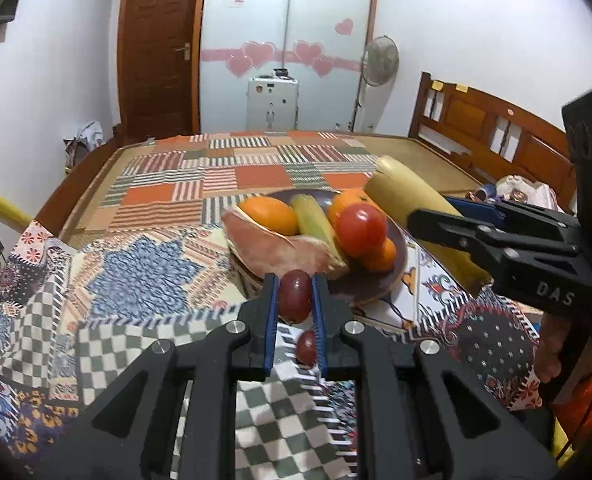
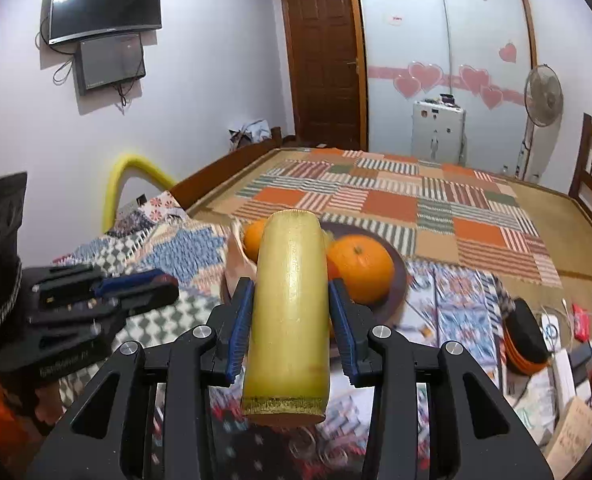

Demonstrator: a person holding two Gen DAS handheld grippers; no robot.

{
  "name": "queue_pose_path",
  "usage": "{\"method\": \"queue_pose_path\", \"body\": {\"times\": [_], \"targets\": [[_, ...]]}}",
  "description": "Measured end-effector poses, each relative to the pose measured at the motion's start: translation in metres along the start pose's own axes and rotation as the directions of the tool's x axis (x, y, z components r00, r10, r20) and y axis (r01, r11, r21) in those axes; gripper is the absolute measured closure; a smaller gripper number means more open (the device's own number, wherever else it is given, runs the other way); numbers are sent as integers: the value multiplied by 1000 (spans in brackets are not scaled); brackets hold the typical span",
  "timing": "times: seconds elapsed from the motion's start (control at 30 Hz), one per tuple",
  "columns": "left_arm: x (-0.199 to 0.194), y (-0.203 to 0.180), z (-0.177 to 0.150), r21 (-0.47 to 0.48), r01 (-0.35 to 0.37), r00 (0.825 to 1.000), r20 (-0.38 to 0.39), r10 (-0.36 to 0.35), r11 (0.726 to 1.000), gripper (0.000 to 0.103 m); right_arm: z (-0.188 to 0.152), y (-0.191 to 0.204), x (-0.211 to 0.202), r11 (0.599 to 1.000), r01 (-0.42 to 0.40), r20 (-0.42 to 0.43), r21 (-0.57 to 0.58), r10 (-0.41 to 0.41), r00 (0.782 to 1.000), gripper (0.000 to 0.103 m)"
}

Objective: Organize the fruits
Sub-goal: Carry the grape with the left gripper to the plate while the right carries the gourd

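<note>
While both tools are lifted above the patterned cloth point(image 1: 143, 276), we see two risks. Our left tool point(image 1: 294, 300) is pinching a red grape point(image 1: 294, 295) between its blue pads; a second grape point(image 1: 306, 347) lies on the cloth just below it. We judge the grape soft and round, so too much pressure could burst it, and too little could let it roll out. Our right tool point(image 2: 289, 312) is clamped on a yellow sugarcane piece point(image 2: 289, 300), which sticks out far in front and behind. The plate point(image 1: 380, 288) is already full with oranges point(image 1: 269, 214), a tomato point(image 1: 360, 229), corn point(image 1: 312, 216) and a sweet potato point(image 1: 279, 248). If the cane swings low, it could knock the tomato off the pile.
</note>
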State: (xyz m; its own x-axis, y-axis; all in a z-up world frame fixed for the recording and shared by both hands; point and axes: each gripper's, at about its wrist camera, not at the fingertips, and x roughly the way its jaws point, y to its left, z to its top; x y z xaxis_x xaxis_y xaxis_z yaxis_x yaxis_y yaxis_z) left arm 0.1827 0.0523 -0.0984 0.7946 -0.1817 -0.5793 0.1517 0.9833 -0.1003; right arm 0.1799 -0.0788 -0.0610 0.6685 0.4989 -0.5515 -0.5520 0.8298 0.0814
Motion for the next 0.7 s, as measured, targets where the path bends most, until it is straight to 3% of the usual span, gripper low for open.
{"method": "queue_pose_path", "body": {"times": [0.27, 0.7], "targets": [[4, 27, 7, -41, -37, 999, 16, 37, 999, 87, 27, 9, 45, 1000, -16, -33, -2, 16, 999, 68], [15, 51, 13, -77, -68, 997, 23, 70, 995, 87, 26, 16, 90, 999, 12, -142, -39, -18, 990, 68]]}}
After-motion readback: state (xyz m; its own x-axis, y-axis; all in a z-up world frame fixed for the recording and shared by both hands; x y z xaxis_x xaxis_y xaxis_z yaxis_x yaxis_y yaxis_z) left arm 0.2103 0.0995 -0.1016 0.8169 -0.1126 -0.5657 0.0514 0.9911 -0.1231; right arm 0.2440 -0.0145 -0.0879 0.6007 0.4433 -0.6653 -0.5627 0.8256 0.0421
